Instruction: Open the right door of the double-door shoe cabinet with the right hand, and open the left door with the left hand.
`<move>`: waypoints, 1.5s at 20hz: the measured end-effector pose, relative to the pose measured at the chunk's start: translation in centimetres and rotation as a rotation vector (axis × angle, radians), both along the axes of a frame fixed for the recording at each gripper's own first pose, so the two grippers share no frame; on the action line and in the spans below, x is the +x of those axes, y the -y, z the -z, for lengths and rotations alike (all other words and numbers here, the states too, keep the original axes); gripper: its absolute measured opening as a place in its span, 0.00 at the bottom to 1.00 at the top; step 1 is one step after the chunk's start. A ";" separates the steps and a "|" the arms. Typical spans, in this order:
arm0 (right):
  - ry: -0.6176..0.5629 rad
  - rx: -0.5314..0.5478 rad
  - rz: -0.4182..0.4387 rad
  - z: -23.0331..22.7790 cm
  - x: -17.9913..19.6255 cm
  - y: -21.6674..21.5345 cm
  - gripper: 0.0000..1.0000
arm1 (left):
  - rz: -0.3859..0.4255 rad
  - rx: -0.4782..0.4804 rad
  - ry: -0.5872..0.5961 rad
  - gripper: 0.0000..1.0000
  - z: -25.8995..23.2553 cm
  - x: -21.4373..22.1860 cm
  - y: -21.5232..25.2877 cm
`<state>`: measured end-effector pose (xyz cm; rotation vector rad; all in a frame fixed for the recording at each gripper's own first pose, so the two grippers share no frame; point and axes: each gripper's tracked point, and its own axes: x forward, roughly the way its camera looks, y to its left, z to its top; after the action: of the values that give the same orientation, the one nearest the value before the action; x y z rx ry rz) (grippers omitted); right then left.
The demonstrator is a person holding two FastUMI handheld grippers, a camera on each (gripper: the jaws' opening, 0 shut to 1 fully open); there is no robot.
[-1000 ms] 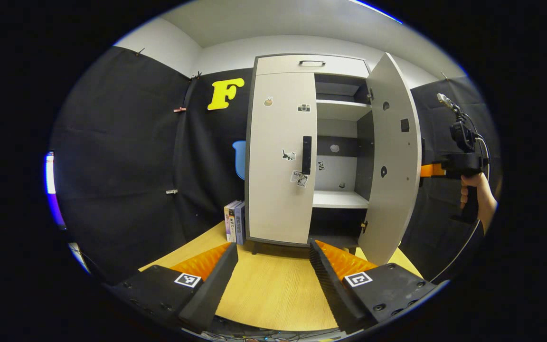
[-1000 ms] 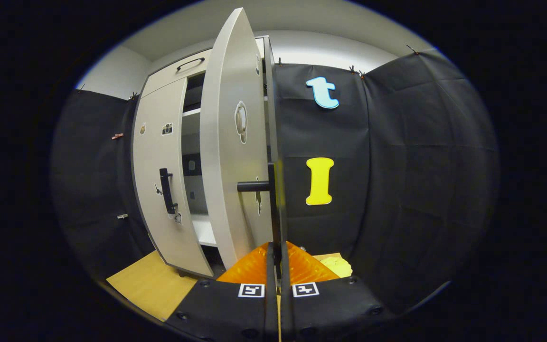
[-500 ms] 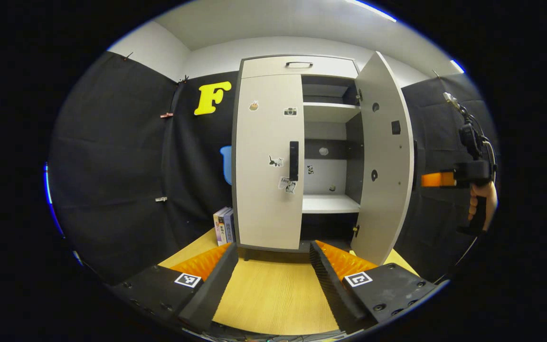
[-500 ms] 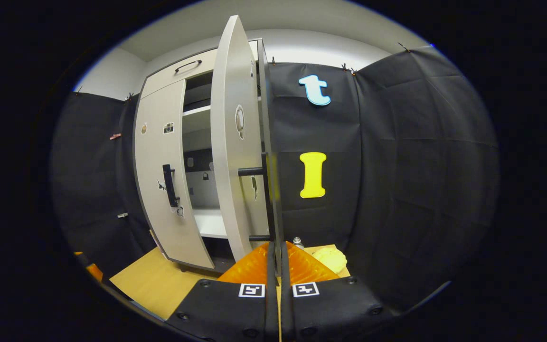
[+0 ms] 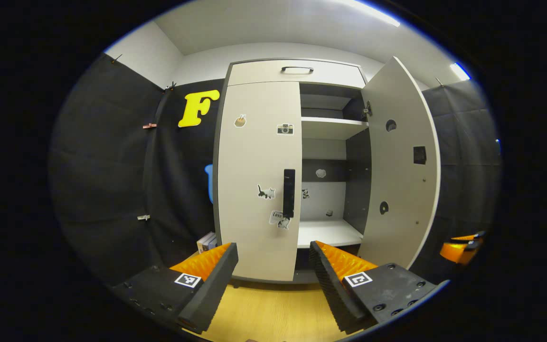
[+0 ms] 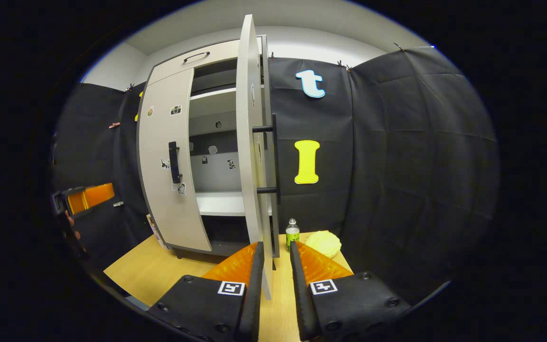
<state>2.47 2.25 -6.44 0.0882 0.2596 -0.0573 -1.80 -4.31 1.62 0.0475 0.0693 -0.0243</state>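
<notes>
The pale shoe cabinet's left door is closed, with its dark vertical handle at the inner edge. The right door stands swung wide, baring the shelves. My left gripper is open, low in front of the left door and short of its handle. In the right gripper view the right door is edge-on with its bar handle above my right gripper. That gripper is open by a narrow gap, and the door's lower edge runs down between its fingers. The left gripper shows far left there.
A wooden table carries the cabinet. A small green bottle and a yellow lump sit right of the cabinet by the black cloth. Books lean at the cabinet's left side. A drawer with a handle tops the cabinet.
My right gripper let go of the right door's handle, opened slightly and dropped below it; the door swung wider. My left gripper moved closer to the left door.
</notes>
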 end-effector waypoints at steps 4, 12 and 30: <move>-0.028 0.017 0.012 1.4 -0.7 -2.0 1.00 | 0.059 0.007 0.011 0.94 -1.9 7.0 0.3; 0.006 0.041 0.169 2.1 -1.8 -4.6 0.99 | 0.194 -0.005 0.017 0.93 -1.9 17.7 2.2; 0.012 -0.092 -0.085 3.1 4.4 -13.2 0.99 | 0.175 0.035 -0.056 0.45 2.3 25.6 4.4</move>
<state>6.85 15.41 -9.53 -0.0142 0.2480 0.0157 23.83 -8.71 -0.73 0.0879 0.1218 -0.1991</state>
